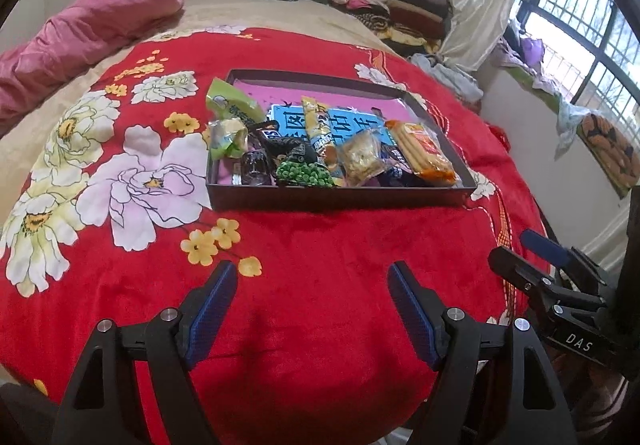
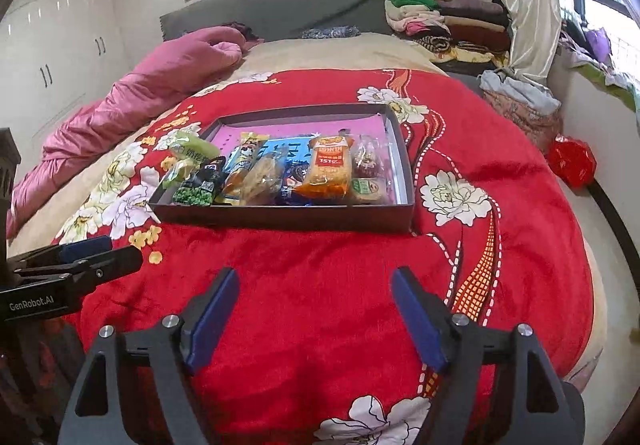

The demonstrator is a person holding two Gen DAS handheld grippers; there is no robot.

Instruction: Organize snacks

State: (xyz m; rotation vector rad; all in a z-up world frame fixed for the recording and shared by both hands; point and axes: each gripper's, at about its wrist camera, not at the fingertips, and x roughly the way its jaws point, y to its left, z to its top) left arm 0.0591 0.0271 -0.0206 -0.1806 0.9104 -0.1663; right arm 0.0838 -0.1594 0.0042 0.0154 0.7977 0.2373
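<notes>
A shallow dark box (image 1: 340, 199) (image 2: 280, 219) with a pink floor lies on the red flowered blanket (image 1: 320, 245) (image 2: 320, 265). Several snack packs fill its near half: a green pea bag (image 1: 306, 175) (image 2: 192, 197), an orange biscuit pack (image 1: 424, 151) (image 2: 326, 169), a light green pouch (image 1: 230, 105) (image 2: 192, 149) on the left rim, and a clear cracker pack (image 1: 360, 159). My left gripper (image 1: 312, 277) hangs open over bare blanket in front of the box, nothing between its fingers. My right gripper (image 2: 316, 281) is likewise open and empty, short of the box.
A pink quilt (image 1: 80, 41) (image 2: 140, 93) lies rolled at the bed's far left. Folded clothes (image 1: 384, 1) (image 2: 440, 17) are stacked at the headboard's right. A red bag (image 2: 570, 161) sits on the floor to the right. White wardrobe doors (image 2: 52, 57) stand on the left, and a barred window (image 1: 580, 29) on the right.
</notes>
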